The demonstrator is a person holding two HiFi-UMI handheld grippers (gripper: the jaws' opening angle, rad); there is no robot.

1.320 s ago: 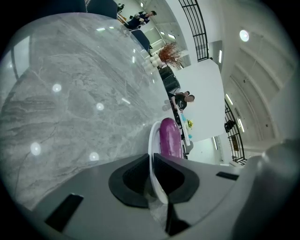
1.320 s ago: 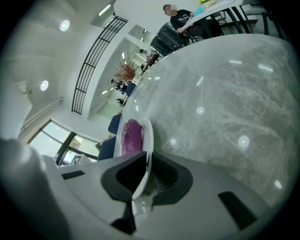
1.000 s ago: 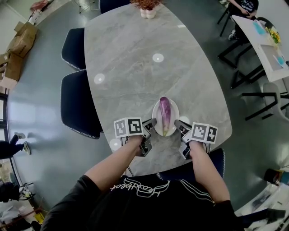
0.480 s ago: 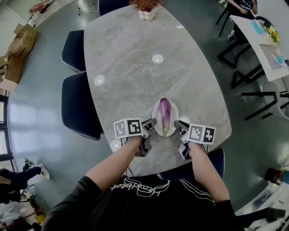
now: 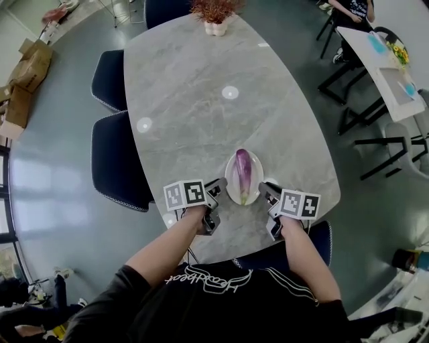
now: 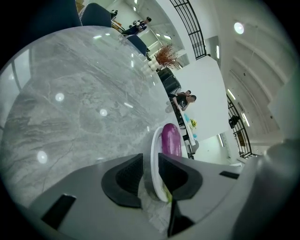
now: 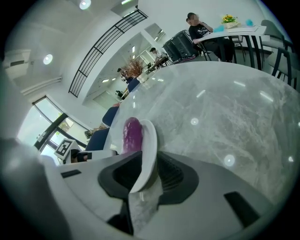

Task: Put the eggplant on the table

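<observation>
A purple eggplant (image 5: 243, 170) lies lengthwise on a small white oval plate (image 5: 232, 181) near the front edge of the grey marble table (image 5: 201, 114). My left gripper (image 5: 217, 188) is shut on the plate's left rim and my right gripper (image 5: 267, 191) is shut on its right rim. In the left gripper view the plate rim (image 6: 153, 157) stands edge-on between the dark fingers (image 6: 125, 177), with the eggplant (image 6: 171, 139) beyond. In the right gripper view the plate rim (image 7: 150, 140) sits between the pads (image 7: 174, 174), with the eggplant (image 7: 131, 135) to its left.
A potted dry plant (image 5: 215, 13) stands at the table's far end. Two dark blue chairs (image 5: 117, 161) line the left side, and another chair (image 5: 320, 238) is behind my right arm. A second table (image 5: 389, 63) with black legs is at the upper right. Cardboard boxes (image 5: 23, 74) lie at the far left.
Both grippers stay clamped on the plate's rim and the plate has barely shifted. The head view has tilted slightly, so the table sits a little lower in the picture.
</observation>
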